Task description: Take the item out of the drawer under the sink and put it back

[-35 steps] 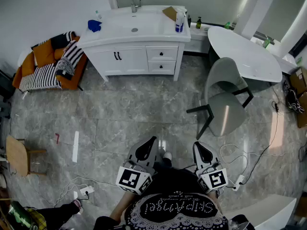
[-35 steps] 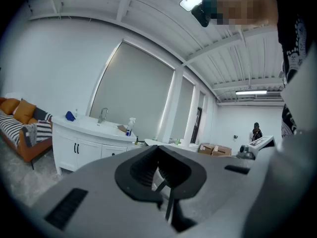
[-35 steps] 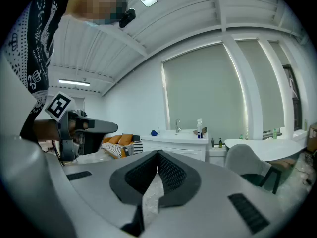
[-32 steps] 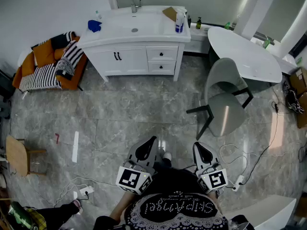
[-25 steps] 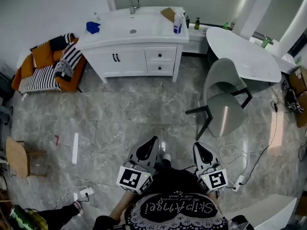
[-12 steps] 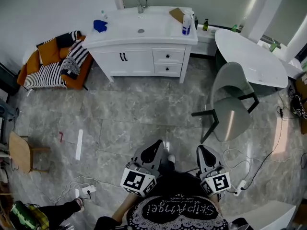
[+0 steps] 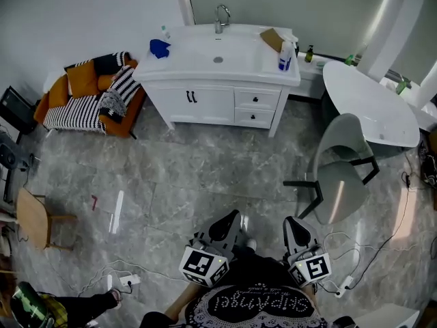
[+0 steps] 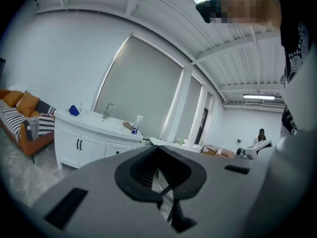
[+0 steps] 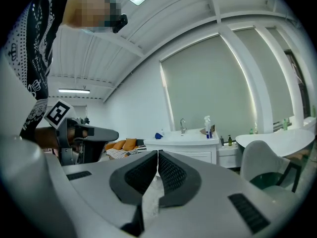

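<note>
Zero progress: standing well apart from sink cabinet (image 7: 205, 105), drawers (image 7: 254, 100) unopened.
Holding nothing in left gripper (image 7: 234, 214) or right gripper (image 7: 291, 220), jaws pinched together.

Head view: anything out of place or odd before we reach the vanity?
Nothing is spilled or damaged. Both vanity drawers are shut. One oddity: a power strip lies loose on the floor at lower left, a possible trip hazard.
</note>
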Demonstrator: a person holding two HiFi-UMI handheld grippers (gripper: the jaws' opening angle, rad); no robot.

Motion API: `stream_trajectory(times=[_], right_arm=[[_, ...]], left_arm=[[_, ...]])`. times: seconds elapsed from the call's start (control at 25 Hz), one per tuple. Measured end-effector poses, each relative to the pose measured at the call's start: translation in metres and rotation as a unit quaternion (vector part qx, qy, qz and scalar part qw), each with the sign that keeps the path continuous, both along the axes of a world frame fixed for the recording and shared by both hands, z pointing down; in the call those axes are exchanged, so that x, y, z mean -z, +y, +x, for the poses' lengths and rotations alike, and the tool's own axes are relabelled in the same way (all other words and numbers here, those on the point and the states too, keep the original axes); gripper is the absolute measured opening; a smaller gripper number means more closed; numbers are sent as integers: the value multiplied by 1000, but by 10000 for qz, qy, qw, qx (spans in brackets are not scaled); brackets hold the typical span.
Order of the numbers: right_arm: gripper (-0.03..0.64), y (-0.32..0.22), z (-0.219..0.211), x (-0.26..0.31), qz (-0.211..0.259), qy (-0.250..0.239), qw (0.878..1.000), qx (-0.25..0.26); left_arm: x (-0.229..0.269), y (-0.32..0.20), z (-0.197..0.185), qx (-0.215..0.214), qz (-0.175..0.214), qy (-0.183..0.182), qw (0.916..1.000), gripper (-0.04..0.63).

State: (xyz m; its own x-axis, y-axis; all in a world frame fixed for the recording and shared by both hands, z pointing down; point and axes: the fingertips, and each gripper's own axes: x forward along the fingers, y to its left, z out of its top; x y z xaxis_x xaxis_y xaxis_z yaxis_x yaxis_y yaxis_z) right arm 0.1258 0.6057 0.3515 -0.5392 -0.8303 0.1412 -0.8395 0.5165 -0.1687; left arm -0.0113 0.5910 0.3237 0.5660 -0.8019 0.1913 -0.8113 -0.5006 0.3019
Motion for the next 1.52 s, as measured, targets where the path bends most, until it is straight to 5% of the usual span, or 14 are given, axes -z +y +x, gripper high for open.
stream_trajectory(times=[0.72, 1.52], right_arm=[[20, -66, -49, 12, 42, -20, 9992, -395], [20, -100, -59, -5, -209, -70, 9996, -199]], left_arm=[[10, -72, -57, -221, 67, -41, 9997, 5], [-1, -98, -82, 215, -102, -42, 9997, 5]])
